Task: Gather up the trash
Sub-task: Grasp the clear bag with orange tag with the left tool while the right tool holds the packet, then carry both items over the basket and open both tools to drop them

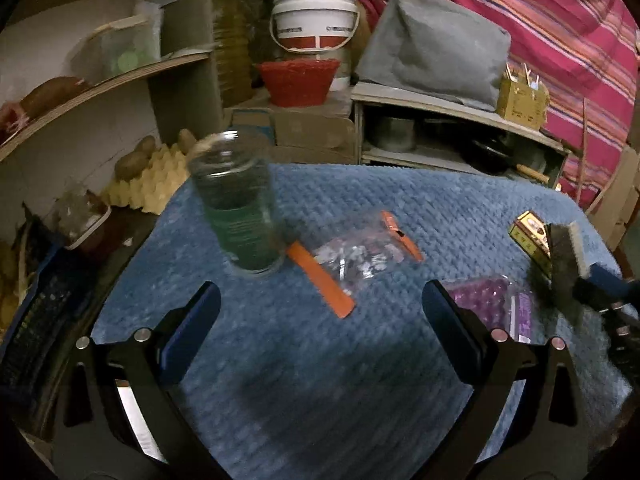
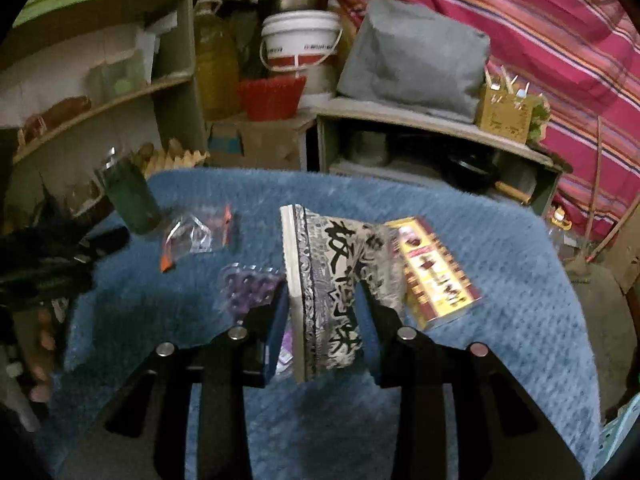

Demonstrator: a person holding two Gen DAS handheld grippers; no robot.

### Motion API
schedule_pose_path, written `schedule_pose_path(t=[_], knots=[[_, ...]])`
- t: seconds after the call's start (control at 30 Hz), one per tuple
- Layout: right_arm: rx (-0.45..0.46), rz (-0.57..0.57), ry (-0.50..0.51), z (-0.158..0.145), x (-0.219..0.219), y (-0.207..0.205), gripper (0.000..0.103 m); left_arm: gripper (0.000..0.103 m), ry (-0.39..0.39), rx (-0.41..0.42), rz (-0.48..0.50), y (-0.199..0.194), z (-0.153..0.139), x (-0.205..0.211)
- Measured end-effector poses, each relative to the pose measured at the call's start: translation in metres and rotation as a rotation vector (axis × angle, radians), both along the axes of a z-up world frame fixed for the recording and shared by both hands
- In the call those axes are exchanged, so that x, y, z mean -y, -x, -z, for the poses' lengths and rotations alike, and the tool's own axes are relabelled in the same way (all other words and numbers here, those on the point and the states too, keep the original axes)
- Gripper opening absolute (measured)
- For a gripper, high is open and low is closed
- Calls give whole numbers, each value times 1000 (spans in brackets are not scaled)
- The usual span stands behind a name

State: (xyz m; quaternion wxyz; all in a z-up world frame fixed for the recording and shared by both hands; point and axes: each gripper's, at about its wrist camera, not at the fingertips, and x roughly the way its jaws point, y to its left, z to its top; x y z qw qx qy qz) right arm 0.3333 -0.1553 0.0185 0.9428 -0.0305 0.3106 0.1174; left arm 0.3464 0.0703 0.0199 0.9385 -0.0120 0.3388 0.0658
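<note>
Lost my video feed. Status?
Right gripper shut on patterned box. Left gripper open, empty. Two bags, yellow box remain. Nothing blocking.

A blue textured cloth (image 1: pixel 360 360) covered the table. Behind it stood a white bucket (image 1: pixel 314 20) above a red basket (image 1: pixel 298 82), beside a grey covered bundle (image 1: pixel 434 40) on a low shelf unit (image 1: pixel 440 106). An egg tray (image 1: pixel 154 178) with potatoes (image 1: pixel 134 162) lay left. A striped pink fabric (image 1: pixel 560 32) hung right.
</note>
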Motion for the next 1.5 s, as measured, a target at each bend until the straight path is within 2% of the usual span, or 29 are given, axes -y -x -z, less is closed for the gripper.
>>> schedule_pose_path(t=[0.03,0.23,0.43,0.5,0.57,0.6,0.67,0.7,0.77,0.83,0.97,1.17,1.23,1.37,1.5], knots=[[6,1,-1,-2,3,0,23,97,-15,-4,0,-6,3,5],[22,9,-7,-6,26,2,17,97,-31,-61,7,-46,27,16],[27,31,-33,-7,51,-3,13,90,-37,-116,-2,-82,45,17],[31,39,-36,-8,58,-5,13,84,-36,-132,1,-90,50,16],[33,44,-40,-8,63,-6,13,69,-8,-166,8,-98,56,13],[35,46,-45,-8,65,-6,13,67,3,-175,6,-99,57,12],[37,49,-52,-8,69,-7,11,55,28,-171,11,-99,58,9],[36,48,-54,-7,69,-7,10,52,30,-165,8,-98,57,8],[35,46,-61,-6,70,-5,10,37,27,-153,1,-92,54,7],[34,43,-61,-5,70,-3,9,30,33,-142,1,-86,50,6],[27,48,-77,-2,73,2,8,23,55,-125,8,-70,40,3],[21,59,-113,-3,81,19,7,22,52,-79,47,-29,15,15],[20,60,-127,-3,85,27,7,22,54,-76,68,-15,10,25],[14,69,-139,-5,94,41,7,22,3,-62,108,17,4,50],[16,85,-139,-11,109,61,7,22,6,-46,148,44,-6,71]])
